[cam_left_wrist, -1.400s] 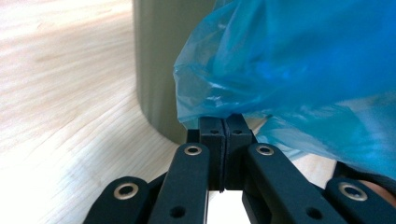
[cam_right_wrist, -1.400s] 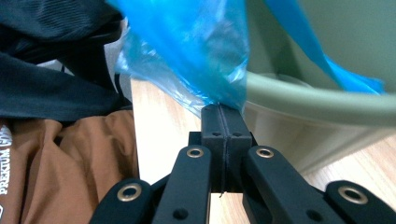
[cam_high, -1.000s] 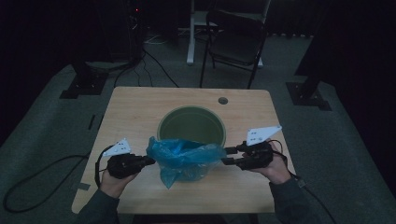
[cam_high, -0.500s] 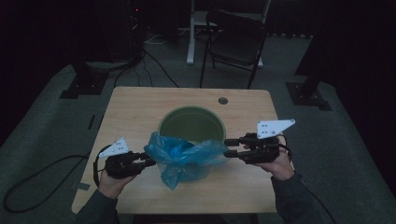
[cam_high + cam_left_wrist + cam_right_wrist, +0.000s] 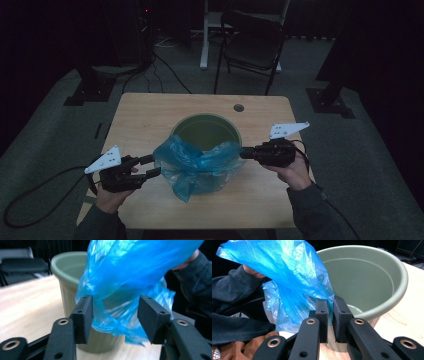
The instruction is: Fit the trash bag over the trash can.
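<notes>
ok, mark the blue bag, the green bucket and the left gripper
blue bag (image 5: 192, 162), high view, crumpled middle of the plastic
green bucket (image 5: 387, 272), right gripper view, inner wall
left gripper (image 5: 115, 315), left gripper view, gap between its open jaws

A crumpled, see-through blue plastic bag (image 5: 196, 162) is hanging over the near rim of a round green bin (image 5: 206, 131), sagging down its front side. Both are sitting at the centre of the frame, on the tabletop (image 5: 145, 115).
</notes>
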